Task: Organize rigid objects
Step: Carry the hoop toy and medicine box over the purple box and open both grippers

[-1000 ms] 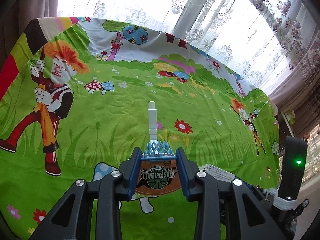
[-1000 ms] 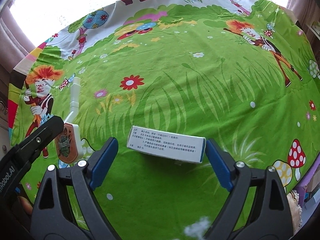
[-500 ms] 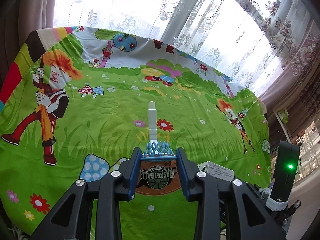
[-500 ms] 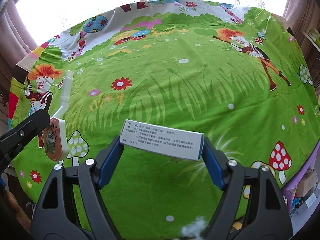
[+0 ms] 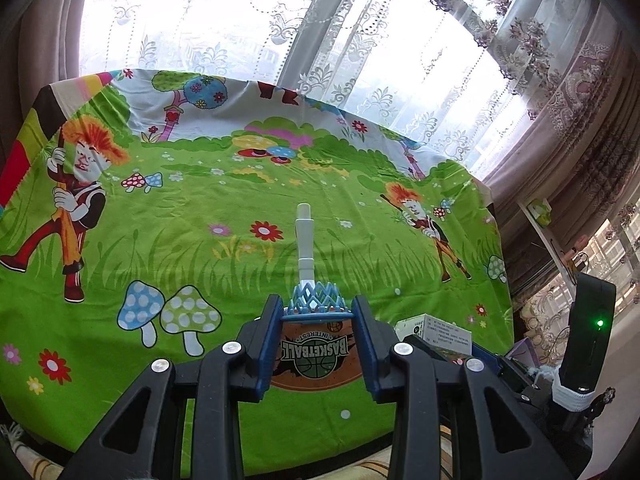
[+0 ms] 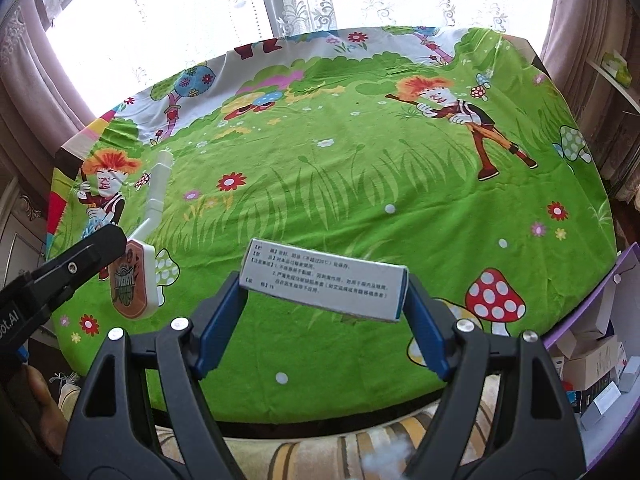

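Note:
A toy basketball hoop (image 5: 314, 356) has an orange backboard, a blue net and a white pole pointing away from me. My left gripper (image 5: 316, 308) is shut on the backboard and holds it above the cloth. The same toy (image 6: 134, 280) shows at the left of the right wrist view, held by a black finger (image 6: 80, 256). A white medicine box (image 6: 320, 280) with printed text lies crosswise between the blue pads of my right gripper (image 6: 324, 286). That gripper is shut on the box's two ends and holds it clear of the cloth. Part of the box (image 5: 440, 330) also appears in the left wrist view.
The table wears a green cartoon cloth (image 6: 360, 160) with lace-curtained windows behind it. An open purple box (image 6: 600, 360) with several cartons sits low at the right, beyond the table edge. Striped fabric (image 6: 320, 452) lies below the near edge.
The right jaws closed onto the medicine box and lifted it off the cloth. Both grippers rose and drew back toward the near edge, and the left kept its grip on the hoop.

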The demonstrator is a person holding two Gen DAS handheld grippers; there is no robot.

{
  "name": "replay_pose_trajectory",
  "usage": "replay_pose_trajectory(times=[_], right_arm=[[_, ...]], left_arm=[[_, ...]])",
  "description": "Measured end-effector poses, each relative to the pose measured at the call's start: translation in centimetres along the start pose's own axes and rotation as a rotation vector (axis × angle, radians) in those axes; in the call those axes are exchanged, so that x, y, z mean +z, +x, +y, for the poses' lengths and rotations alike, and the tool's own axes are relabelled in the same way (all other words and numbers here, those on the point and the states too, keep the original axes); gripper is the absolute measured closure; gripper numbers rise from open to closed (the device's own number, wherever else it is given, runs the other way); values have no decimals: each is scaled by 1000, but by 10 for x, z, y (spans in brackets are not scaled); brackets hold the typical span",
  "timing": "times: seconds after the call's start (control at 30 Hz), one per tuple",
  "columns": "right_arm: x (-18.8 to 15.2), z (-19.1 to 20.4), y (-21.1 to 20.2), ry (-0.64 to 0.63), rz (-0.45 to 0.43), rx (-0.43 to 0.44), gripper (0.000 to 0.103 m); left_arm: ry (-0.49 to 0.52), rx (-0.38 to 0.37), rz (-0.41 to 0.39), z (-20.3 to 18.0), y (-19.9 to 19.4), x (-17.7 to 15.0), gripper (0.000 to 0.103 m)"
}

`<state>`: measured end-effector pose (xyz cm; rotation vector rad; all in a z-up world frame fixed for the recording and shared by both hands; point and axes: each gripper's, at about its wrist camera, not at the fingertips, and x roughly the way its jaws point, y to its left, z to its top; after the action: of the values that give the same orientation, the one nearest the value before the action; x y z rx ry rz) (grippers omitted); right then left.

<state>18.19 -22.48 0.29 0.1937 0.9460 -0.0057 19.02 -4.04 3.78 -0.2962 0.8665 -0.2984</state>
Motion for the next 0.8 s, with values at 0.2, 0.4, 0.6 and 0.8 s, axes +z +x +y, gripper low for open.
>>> replay_pose_trajectory(times=[0.2,0.4,0.6,0.8], right_arm=[[-15,-28,-23,20,-10,13,23],[-28,-64,-47,46,-22,10,23],[-41,-104,-73,76,-35,-6,23],[-56,-155,-100,110,-53,-58,23]], left_arm=[[52,-46,34,-34,1,-16,67],[106,-92,73,-69,2,-37,67],[172,-144,118,-108,4,-57,67],[236,-222,180,-150,5,-82,67]])
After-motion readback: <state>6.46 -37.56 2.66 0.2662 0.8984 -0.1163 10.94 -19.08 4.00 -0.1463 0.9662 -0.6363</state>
